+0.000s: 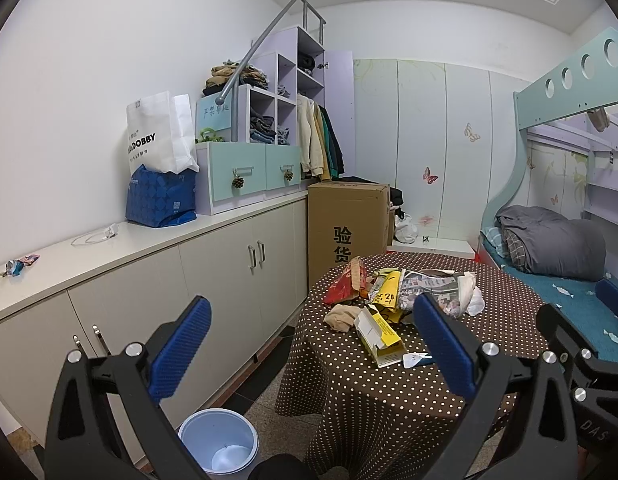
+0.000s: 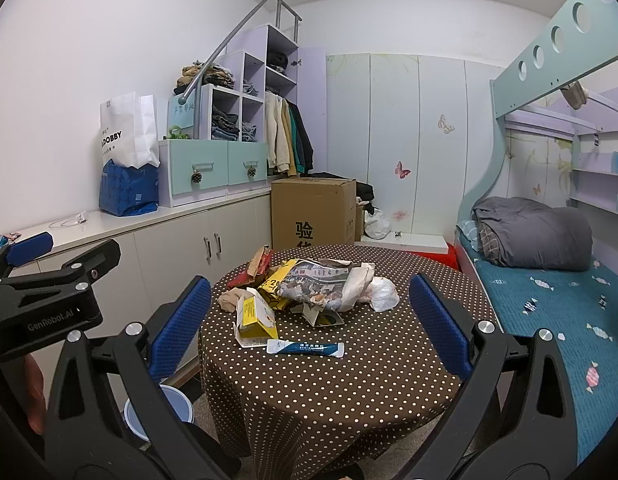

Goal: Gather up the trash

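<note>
Blue-padded fingers (image 1: pixel 197 332) of both grippers gape wide, empty, above table (image 2: pixel 349 380) trash (image 2: pixel 309 284).

The white bag (image 1: pixel 159 136) on the counter read "DOBBY". The far cardboard box (image 1: pixel 347 226) carried the big characters "验货". The left gripper (image 2: pixel 49 280), seen from the right wrist, was stamped "GenRobot.AI". Print on the near sachet (image 2: pixel 305 348) was too small to read.
</note>
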A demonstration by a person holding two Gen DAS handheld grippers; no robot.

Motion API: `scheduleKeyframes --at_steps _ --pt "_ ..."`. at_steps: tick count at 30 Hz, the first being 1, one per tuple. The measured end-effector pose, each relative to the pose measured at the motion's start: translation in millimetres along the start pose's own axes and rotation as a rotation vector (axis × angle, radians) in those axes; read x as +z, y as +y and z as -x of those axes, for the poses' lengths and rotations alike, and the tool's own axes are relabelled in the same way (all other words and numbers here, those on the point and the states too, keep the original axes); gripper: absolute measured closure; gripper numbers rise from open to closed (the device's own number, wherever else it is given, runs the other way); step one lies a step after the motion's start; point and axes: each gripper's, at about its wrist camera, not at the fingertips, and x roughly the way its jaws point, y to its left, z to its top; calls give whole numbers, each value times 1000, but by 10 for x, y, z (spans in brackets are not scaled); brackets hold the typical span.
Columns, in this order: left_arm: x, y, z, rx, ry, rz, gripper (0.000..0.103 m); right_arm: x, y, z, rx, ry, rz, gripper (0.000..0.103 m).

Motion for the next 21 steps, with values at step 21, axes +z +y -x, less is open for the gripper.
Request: scheduleKeyframes --at_steps 21 --pt "-5 -4 6 1 0 -1 4 -16 -7 -14 2 2 -1 6"
